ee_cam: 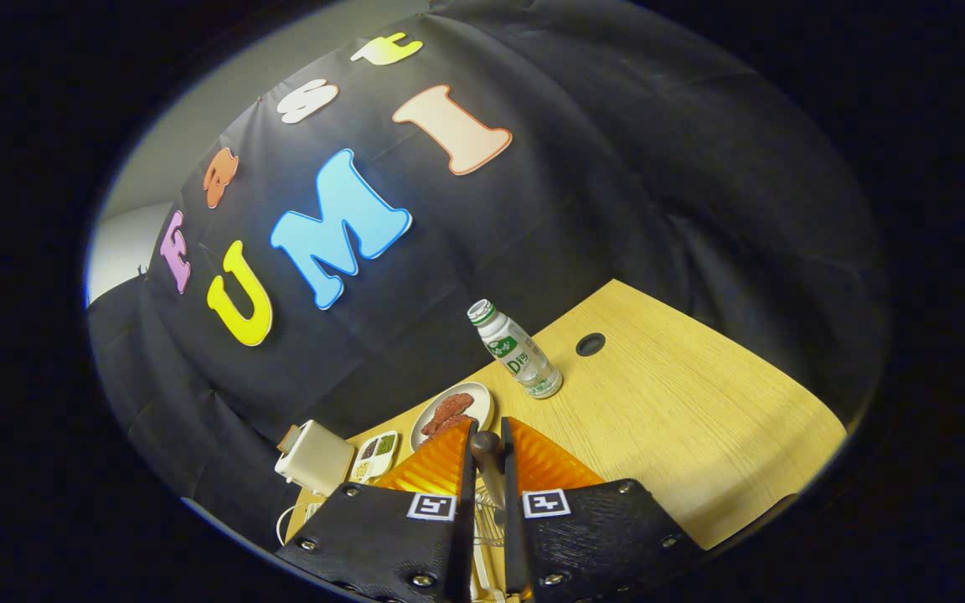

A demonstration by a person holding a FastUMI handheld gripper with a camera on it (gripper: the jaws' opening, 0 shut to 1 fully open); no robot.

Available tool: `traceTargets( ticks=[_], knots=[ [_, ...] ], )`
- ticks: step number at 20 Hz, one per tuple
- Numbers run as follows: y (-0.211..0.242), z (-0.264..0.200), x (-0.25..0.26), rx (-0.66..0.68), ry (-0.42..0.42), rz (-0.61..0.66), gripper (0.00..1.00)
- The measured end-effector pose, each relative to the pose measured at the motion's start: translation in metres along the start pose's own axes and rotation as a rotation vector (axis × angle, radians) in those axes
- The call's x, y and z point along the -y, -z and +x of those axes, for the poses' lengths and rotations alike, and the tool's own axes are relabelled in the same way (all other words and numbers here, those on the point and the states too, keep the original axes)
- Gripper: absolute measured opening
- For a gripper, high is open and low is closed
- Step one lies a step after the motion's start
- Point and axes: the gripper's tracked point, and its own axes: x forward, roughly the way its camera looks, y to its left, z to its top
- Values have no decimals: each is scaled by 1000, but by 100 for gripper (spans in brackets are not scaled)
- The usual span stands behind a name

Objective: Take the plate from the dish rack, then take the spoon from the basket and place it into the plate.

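The claw (487,444) is set narrow, and its two fingers press from either side on one dark handle, the spoon (487,465). The rounded end of the handle stands just ahead of the fingertips; its bowl is hidden below, so the grip is confirmed on the handle only. One wire basket (491,515) shows through the gap between the fingers, directly beneath the held spoon.

The bench (683,410) is a light wooden top, seen tilted. One round dark hole (590,344) sits in it near the back edge, by the cloth wall.

Count of items on the bench:
- One plate (480,400), white, just beyond the fingertips, carrying reddish-brown pieces of food (447,413). It lies near the back edge.
- One clear bottle (514,350) with a white cap and a green label, standing upright beside the plate, between it and the hole.
- One small divided tray (375,452) with green and pale contents, just beside the plate.
- One white box-shaped unit (313,457), with one white cable (283,521) looping from it, at the bench's far corner.
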Motion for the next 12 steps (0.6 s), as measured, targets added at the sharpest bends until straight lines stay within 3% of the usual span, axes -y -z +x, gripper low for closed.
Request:
traceTargets(
  ticks=[6, 12],
  knots=[
    [-6, -55, -78, -7, -149, -102, 14],
    [50, -108, -145, -98, -277, -190, 14]
  ],
)
